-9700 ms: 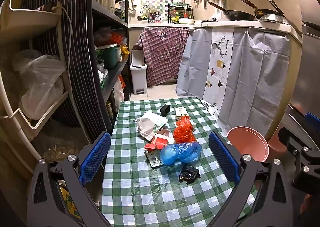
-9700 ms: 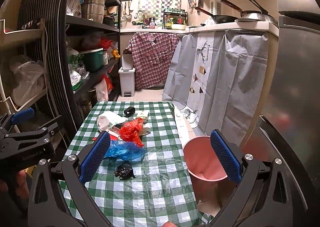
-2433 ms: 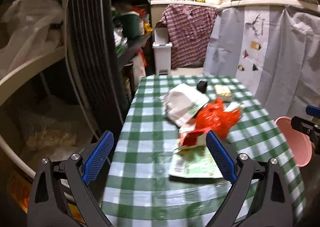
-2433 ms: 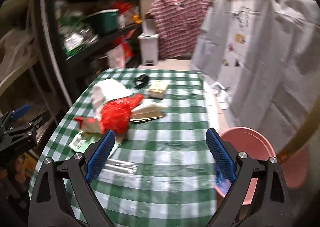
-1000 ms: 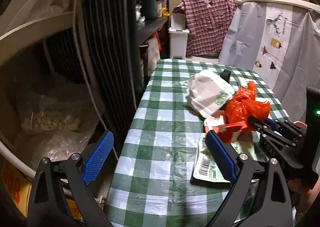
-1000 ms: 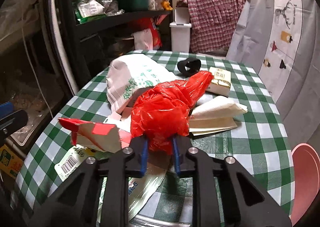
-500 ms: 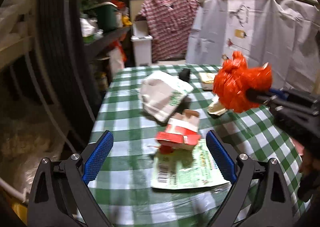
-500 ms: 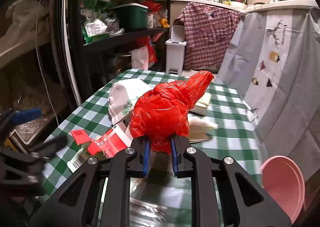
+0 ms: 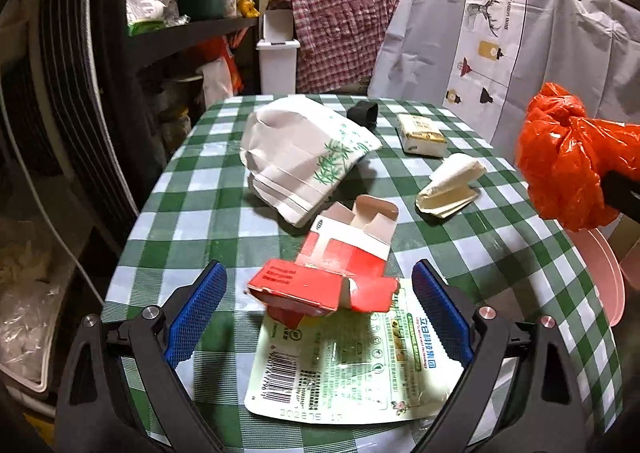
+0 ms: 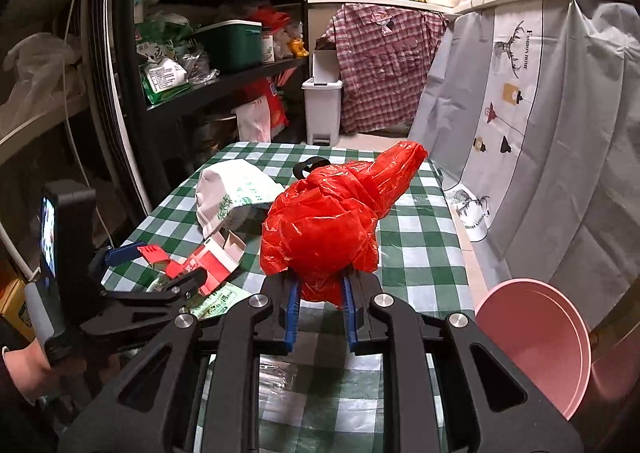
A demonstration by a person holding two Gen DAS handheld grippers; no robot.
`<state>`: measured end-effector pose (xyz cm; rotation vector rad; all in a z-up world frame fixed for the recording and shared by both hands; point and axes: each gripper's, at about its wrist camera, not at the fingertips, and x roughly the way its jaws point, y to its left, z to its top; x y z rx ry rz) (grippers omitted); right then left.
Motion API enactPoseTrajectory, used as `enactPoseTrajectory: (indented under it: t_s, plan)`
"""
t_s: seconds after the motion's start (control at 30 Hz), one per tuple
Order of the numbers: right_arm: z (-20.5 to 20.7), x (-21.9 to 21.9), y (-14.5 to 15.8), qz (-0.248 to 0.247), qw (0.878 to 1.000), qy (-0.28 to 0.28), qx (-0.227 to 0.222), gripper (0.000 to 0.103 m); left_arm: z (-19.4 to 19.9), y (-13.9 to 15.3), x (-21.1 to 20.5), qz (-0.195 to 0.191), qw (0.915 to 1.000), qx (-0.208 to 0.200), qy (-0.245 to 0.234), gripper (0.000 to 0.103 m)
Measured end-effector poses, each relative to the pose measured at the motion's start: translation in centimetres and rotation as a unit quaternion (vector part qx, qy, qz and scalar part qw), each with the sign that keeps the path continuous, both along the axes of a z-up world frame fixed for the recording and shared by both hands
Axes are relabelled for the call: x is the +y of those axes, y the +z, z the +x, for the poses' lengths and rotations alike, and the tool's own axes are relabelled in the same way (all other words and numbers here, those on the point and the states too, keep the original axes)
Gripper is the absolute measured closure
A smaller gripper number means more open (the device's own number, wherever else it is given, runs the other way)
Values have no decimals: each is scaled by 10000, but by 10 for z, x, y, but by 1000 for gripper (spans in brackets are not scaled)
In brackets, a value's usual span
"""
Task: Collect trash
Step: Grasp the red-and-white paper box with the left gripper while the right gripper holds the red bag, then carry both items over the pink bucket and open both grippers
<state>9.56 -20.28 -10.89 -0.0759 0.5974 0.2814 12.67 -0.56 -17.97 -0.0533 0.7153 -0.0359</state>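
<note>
My right gripper is shut on a crumpled red plastic bag and holds it above the green checked table. The bag also shows at the right of the left wrist view. My left gripper is open, its pads on either side of a torn red and white carton that lies on a flat printed packet. The pink bin stands beside the table's right edge, below and right of the bag.
On the table lie a white paper bag with green print, folded paper, a small yellow pack and a black ring. Dark shelving lines the left. A grey curtain hangs on the right.
My right gripper closed on the red bag and lifted it off the table toward the right. My left gripper moved in over the red carton.
</note>
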Motion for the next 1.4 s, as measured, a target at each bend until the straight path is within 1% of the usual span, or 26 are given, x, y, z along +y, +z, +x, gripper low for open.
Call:
enactPoseTrajectory:
  t_s: [0.03,0.07,0.1,0.13,0.17,0.2,0.33,0.47,0.57,0.63,0.7,0.8,0.9,1.03,1.17,1.27,1.4]
  plan:
    - [1,0,-1,0,10000,2,12,84,1,0,0,-5,10000,19,-13,14]
    - [1,1,-2,9,10000,5,25,84,1,-1,0,-18,10000,31,-23,19]
    - [2,2,-3,19,10000,14,44,84,2,-2,1,-45,10000,61,-50,28]
    - [2,3,-3,19,10000,23,52,84,3,-2,1,-78,9999,98,-80,33]
    - [2,4,-4,14,10000,38,56,84,4,-2,1,-98,9998,121,-90,42]
    - [2,4,-4,8,10000,58,59,84,5,-2,2,-129,9998,143,-95,46]
    - [3,8,-8,-40,9999,104,91,84,3,-1,5,-151,9998,90,23,47]
    - [3,6,-9,-54,9999,77,111,84,-2,6,6,-104,9998,-73,120,47]
    - [1,3,-7,-47,9999,41,90,84,-7,20,10,-270,9994,-157,155,47]
    - [0,1,-5,-44,10000,16,69,84,-15,35,14,-429,9986,-263,174,47]
    - [-2,-2,-2,-37,10000,-2,57,84,-22,50,15,-504,9980,-354,141,47]
    - [-5,-9,7,-12,10000,-32,12,84,-34,74,11,-481,9975,-521,28,47]
    - [-9,-19,22,46,9999,-78,-91,84,-41,91,4,-497,9969,-606,-108,47]
    - [-16,-36,42,94,9996,-153,-200,84,-47,109,-18,-398,9966,-623,-356,47]
    - [-26,-57,58,67,9994,-226,-239,84,-47,120,-45,-444,9957,-533,-618,47]
    - [-35,-74,68,-26,9992,-282,-283,84,-47,127,-72,-432,9943,-489,-840,47]
    - [-46,-102,76,-152,9983,-449,-329,84,-49,131,-114,-298,9918,-460,-1150,47]
